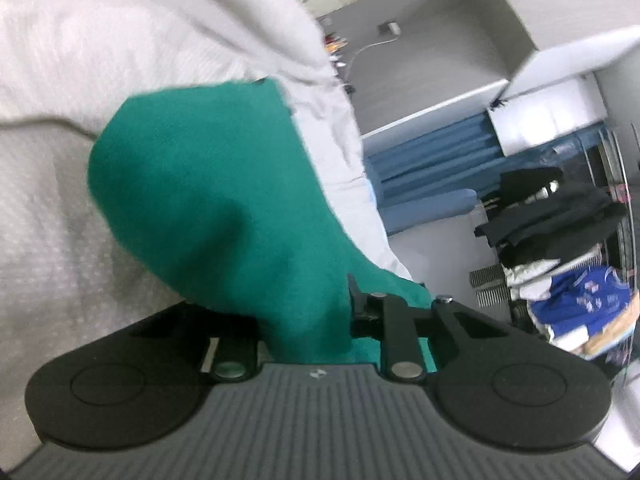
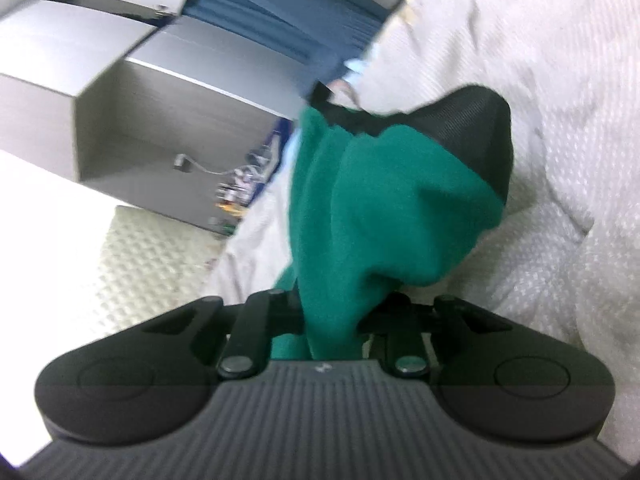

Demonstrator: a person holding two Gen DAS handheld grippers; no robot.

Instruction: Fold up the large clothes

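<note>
While the left hand-held gripper [image 1: 320,320] is clenched on a bunch of the green garment [image 1: 224,200], the cloth hangs forward over the white bedspread [image 1: 60,220], w/ a grey cabinet [image 1: 432,40], blue curtain [image 1: 432,152] and a heap of dark clothes [image 1: 552,216] far right. Right hand-held gripper [image 2: 332,328] likewise grasps the green garment [image 2: 380,216]; its black mesh lining [image 2: 480,128] shows at the far end, white bedspread [image 2: 560,120] to the right. Both views blurred; fingertips hidden by fabric.

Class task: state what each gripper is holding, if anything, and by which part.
Both hold the green garment: left gripper and right gripper each pinch a bunched fold; which part cannot be told.
</note>
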